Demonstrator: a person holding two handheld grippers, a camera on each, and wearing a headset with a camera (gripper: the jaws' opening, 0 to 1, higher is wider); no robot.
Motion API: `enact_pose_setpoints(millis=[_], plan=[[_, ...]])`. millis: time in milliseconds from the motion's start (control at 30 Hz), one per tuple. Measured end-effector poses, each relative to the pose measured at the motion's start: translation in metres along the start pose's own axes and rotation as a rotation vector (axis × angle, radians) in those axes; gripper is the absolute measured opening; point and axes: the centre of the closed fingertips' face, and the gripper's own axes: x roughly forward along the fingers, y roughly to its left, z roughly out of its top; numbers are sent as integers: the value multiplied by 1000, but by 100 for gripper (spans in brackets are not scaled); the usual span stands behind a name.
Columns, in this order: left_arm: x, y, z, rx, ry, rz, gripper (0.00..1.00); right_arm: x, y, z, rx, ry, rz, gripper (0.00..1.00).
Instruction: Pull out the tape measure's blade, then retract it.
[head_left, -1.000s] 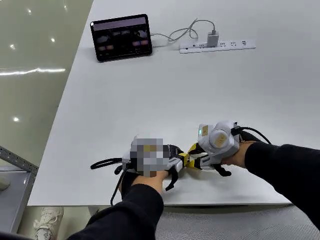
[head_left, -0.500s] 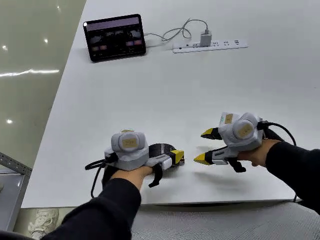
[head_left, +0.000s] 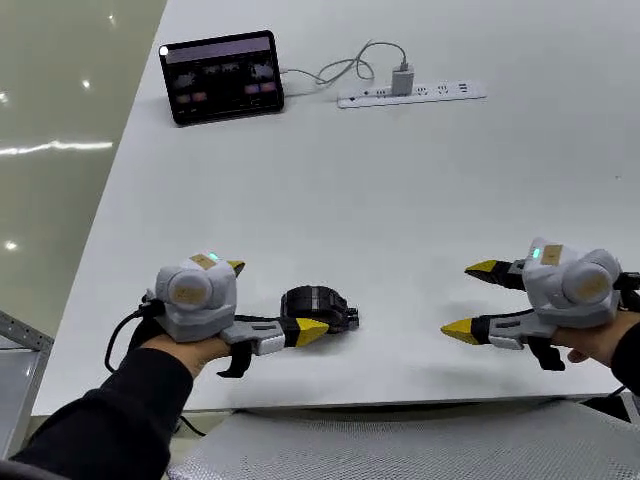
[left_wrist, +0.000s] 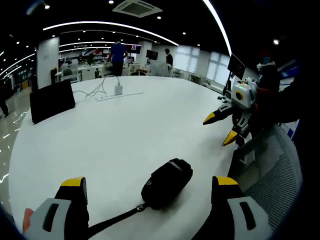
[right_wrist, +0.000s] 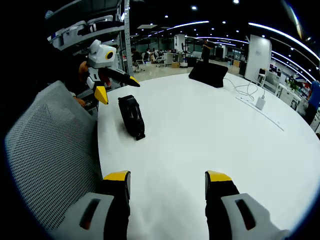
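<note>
- Left jaws (head_left: 272, 298): spread wide, holding nothing. The yellow tips stand either side of the line to the task's thing and, as seen in the left gripper view, apart from it.
- Right jaws (head_left: 469, 298): spread wide, holding nothing, well apart from the task's thing and off to its right over bare worktop.
- Task's thing: the compact black tape measure case (head_left: 318, 305) lies on its side on the white worktop (head_left: 400, 190), near the front edge, just ahead of my left jaws. A thin black wrist strap (left_wrist: 115, 217) trails from it toward my left gripper.
- Blade: none shows outside the case. I cannot make out the end hook, nor which face of the case carries the slot.
- Handling, by judgement: the case looks rigid and fairly dense, so it should take a firm pinch across its two flat sides without deforming. The curved edges would likely slip.
- Handling, by judgement: the blade is thin spring steel. Grip it at the end hook, pull straight along the slot, and avoid side load that could kink it.
- Retraction risk: the spring return can whip, so feed the blade back under restraint.
- Far end of worktop: a black tablet (head_left: 221, 75) and a white power strip (head_left: 412, 93), both clear of the work.
</note>
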Motion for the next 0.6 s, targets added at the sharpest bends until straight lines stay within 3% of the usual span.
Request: enact_pose_setpoints(millis=[100, 167, 300, 367, 533, 600], plan=[[-10, 4, 2, -13, -28, 2, 100, -10, -4, -4, 26, 1, -11, 63], [-16, 11, -5, -34, -14, -3, 100, -19, -7, -10, 50, 11, -20, 66], [-24, 13, -14, -11, 8, 3, 100, -34, -14, -21, 82, 19, -47, 72], [-28, 16, -23, -20, 46, 13, 100, -44, -19, -27, 97, 16, -62, 73], [-36, 17, -27, -39, 37, 21, 100, -67, -32, -49, 143, 28, -99, 81], [-40, 17, -28, -38, 35, 22, 100, -77, -35, -59, 146, 51, -105, 80]])
